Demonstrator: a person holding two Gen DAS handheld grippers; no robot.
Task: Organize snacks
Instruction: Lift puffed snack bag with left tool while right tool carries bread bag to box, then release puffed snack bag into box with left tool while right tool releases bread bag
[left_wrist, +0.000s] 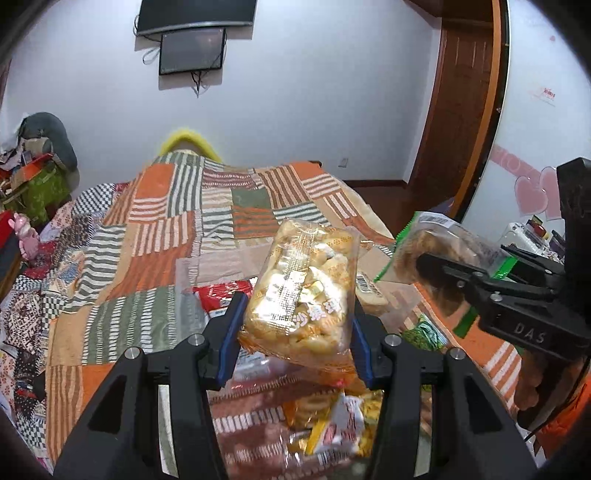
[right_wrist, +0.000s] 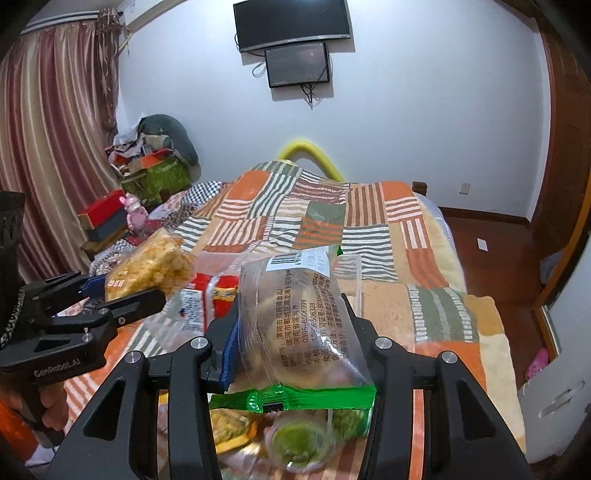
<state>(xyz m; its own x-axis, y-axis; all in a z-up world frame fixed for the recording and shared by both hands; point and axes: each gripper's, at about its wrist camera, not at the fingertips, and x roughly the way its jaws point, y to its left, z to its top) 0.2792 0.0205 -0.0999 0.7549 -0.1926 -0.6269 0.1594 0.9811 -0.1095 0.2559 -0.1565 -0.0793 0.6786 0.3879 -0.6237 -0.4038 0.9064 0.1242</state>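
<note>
Left gripper (left_wrist: 295, 314) clamps orange puffed-snack bag (left_wrist: 306, 288) between fingers, its far blue pad mostly hidden. Right gripper (right_wrist: 295, 332) clamps green-edged cookie bag (right_wrist: 299, 321), bottom seam hanging below. Loose packets (left_wrist: 332, 421) underneath blurred.

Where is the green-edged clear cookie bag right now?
The green-edged cookie bag is held off the bed between the right gripper's fingers; in the left wrist view it sits right of the orange puffed-snack bag.
</note>
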